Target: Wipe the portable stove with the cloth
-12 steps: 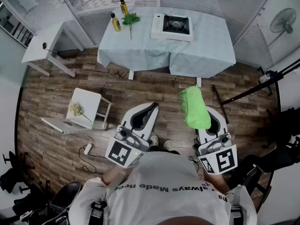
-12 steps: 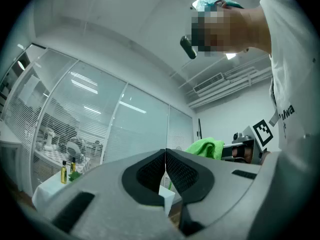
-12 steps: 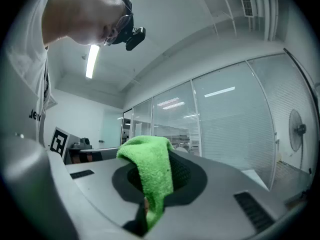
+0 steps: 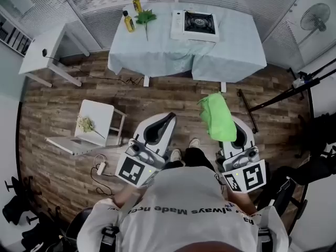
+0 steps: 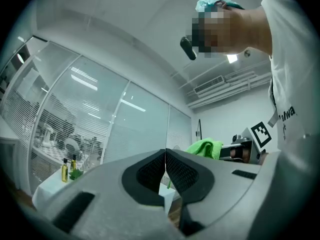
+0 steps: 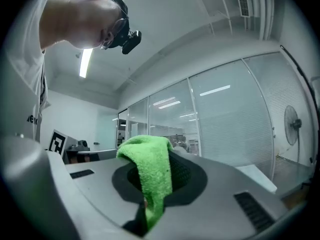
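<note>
The portable stove (image 4: 193,24), white with a black burner, sits on the far table (image 4: 157,46) under a pale cloth, well ahead of both grippers. My right gripper (image 4: 231,127) is shut on a bright green cloth (image 4: 217,117), which drapes over its jaws (image 6: 152,176). My left gripper (image 4: 161,124) is shut with nothing in it, its pads (image 5: 150,171) pressed together. Both grippers are held low over the wooden floor, near my body. The green cloth (image 5: 205,146) also shows at the right of the left gripper view.
Two oil bottles (image 4: 132,14) and a green sprig (image 4: 145,19) stand on the table's left part. A white side table (image 4: 44,51) is at the far left. A small white stool (image 4: 94,122) with dried flowers lies on the floor. A fan (image 4: 311,19) and tripod legs (image 4: 283,98) stand at the right.
The view has shifted slightly toward the table; one foot has stepped forward. Both grippers keep their hold and pose.
</note>
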{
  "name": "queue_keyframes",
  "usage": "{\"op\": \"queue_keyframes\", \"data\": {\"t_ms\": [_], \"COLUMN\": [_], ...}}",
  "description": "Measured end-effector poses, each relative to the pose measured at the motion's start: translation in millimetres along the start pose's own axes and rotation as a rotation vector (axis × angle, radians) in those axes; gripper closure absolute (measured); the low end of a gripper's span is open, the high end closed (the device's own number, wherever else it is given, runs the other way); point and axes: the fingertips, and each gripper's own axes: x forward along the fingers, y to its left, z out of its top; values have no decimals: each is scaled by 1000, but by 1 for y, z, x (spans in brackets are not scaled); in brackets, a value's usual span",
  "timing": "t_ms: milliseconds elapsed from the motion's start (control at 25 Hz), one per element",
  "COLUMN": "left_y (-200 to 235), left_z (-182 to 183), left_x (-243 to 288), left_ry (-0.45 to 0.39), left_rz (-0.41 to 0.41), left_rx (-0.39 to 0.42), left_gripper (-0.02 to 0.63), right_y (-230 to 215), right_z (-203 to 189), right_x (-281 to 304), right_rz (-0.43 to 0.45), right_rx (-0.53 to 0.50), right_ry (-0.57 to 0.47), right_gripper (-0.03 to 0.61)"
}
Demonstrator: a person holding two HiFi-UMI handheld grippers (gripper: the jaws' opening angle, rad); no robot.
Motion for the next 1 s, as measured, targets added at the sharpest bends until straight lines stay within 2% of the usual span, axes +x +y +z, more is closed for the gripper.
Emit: {"op": "queue_keyframes", "data": {"t_ms": [280,480,1000], "left_y": [23,44,112], "left_z": [-12,-20,-35], "left_x": [25,67,247], "left_ry": [9,11,10], "left_rz": [-8,-11,-3], "left_rx": [-14,-10,6], "left_gripper": [601,601,601], "right_y": [-24,-60,-218], "right_z": [-11,-15,-1], "right_x": [26,57,162], "right_rz": [-16,-18,-10], "right_rx": [8,24,29], "right_ry": [11,5,-3], "right_gripper": [555,555,555]}}
